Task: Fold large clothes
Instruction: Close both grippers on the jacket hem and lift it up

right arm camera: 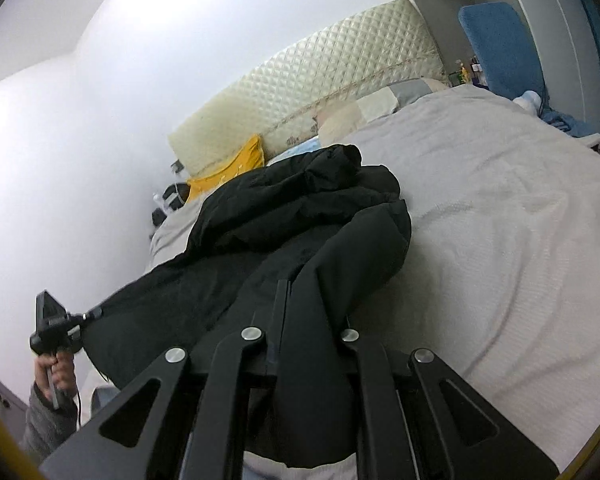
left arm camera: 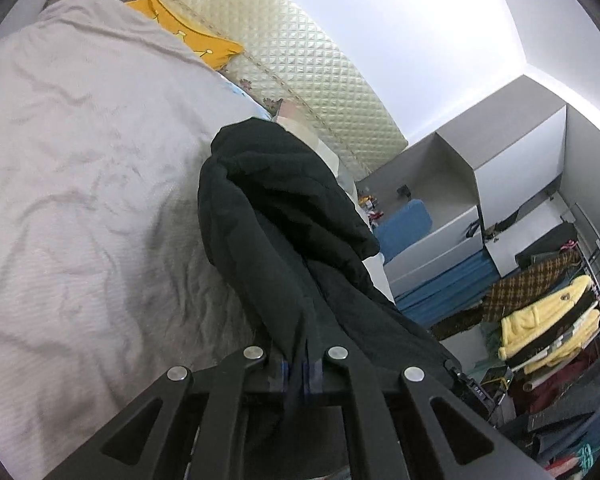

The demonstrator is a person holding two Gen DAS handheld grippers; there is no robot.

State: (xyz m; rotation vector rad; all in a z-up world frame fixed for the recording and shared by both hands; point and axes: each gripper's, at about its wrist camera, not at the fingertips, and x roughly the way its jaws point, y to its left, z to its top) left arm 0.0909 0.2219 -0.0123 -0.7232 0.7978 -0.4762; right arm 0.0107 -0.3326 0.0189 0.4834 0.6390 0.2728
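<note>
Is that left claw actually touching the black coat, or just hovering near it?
Touching. In the left wrist view, the black coat runs down between the left gripper fingers, which pinch its fabric.

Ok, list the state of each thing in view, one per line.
Black jacket: bunched on the bed, near edge lifted by both grippers.
Left hand-held gripper: shut on the jacket.
Right hand-held gripper: shut on the jacket.
Grey bedspread: spread out, wrinkled.
Yellow pillow: lying against the headboard.
</note>
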